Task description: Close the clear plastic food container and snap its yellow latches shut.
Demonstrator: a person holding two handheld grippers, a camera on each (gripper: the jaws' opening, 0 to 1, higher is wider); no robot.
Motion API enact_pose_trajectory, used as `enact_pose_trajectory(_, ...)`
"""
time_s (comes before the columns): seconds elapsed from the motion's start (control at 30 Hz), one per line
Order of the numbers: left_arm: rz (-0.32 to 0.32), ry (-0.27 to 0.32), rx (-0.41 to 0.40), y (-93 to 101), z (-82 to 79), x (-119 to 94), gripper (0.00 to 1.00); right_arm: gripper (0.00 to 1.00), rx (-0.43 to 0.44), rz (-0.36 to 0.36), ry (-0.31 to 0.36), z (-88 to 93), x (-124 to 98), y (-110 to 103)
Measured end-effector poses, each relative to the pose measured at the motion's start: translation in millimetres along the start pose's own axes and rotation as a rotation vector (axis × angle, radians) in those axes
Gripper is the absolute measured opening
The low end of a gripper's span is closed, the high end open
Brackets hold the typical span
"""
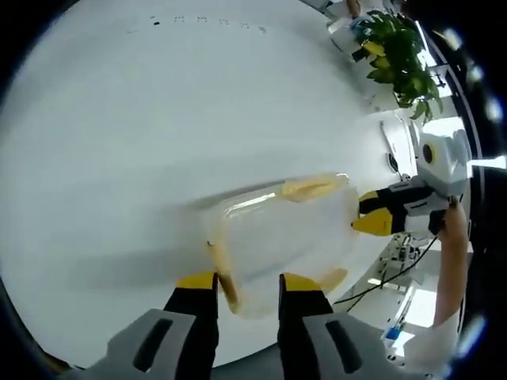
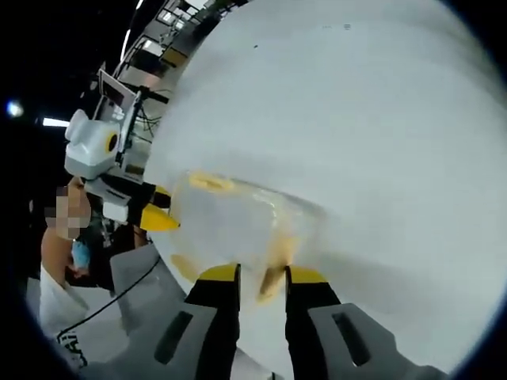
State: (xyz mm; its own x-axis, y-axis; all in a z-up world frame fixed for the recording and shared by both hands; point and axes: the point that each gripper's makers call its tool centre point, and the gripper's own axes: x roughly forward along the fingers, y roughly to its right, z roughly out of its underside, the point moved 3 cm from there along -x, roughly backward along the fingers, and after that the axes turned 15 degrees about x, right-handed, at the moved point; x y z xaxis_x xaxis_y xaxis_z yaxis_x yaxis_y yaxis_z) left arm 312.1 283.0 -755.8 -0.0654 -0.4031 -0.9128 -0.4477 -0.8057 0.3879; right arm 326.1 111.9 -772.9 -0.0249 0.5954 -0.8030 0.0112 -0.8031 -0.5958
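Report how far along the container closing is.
Done: the lid looks seated on the clear container on the white table. In hand: the left gripper and right gripper each straddle a yellow latch at opposite ends. Left: confirming latches snapped; blur hides whether they are locked.

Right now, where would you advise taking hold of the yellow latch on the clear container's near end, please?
I'd pinch the yellow latch by its free lower flap, coming straight in from the table's edge along the right gripper. It hangs down the clear container's end wall, between the open jaws already, so closing and pressing inward should probably seat it.
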Motion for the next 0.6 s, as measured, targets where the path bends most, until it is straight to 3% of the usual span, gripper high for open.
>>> enact_pose_trajectory(0.1,0.024,-0.012,-0.003,-1.5,-1.8,0.1,0.21,0.17,-0.006,-0.003,0.006,0.0,-2.2,-1.7)
enact_pose_trajectory(0.13,-0.021,0.021,0.033,-5.3,-3.2,3.0,0.22,0.17,-0.009,-0.005,0.010,0.2,-2.7,-2.2)
enact_pose_trajectory(0.17,-0.016,0.019,0.040,2.2,2.1,5.2,0.22,0.17,-0.013,-0.008,0.011,0.6,-3.2,-2.7)
enact_pose_trajectory(0.27,0.037,-0.025,0.022,1.8,-1.4,0.7,0.22,0.17,-0.004,-0.011,0.021,0.6,-4.0,-4.1)
enact_pose_trajectory(0.3,0.036,-0.028,0.026,-7.7,-8.5,-0.8,0.22,0.17,-0.008,-0.008,0.023,1.1,-4.4,-5.4)
enact_pose_trajectory(0.33,-0.022,0.013,0.053,-8.8,-6.8,3.8,0.22,0.17,-0.008,-0.006,0.021,1.5,-4.4,-5.9)
enact_pose_trajectory(0.37,-0.009,0.009,0.051,1.0,1.3,5.0,0.22,0.17,-0.009,-0.005,0.022,1.9,-5.0,-5.8)
enact_pose_trajectory(0.47,-0.003,0.016,0.059,3.4,2.7,3.9,0.23,0.18,0.000,-0.008,0.023,1.7,-6.2,-5.4)
enact_pose_trajectory(0.6,-0.024,0.036,0.170,0.4,-3.4,0.9,0.24,0.18,-0.039,0.011,0.031,5.7,-7.8,-8.8)
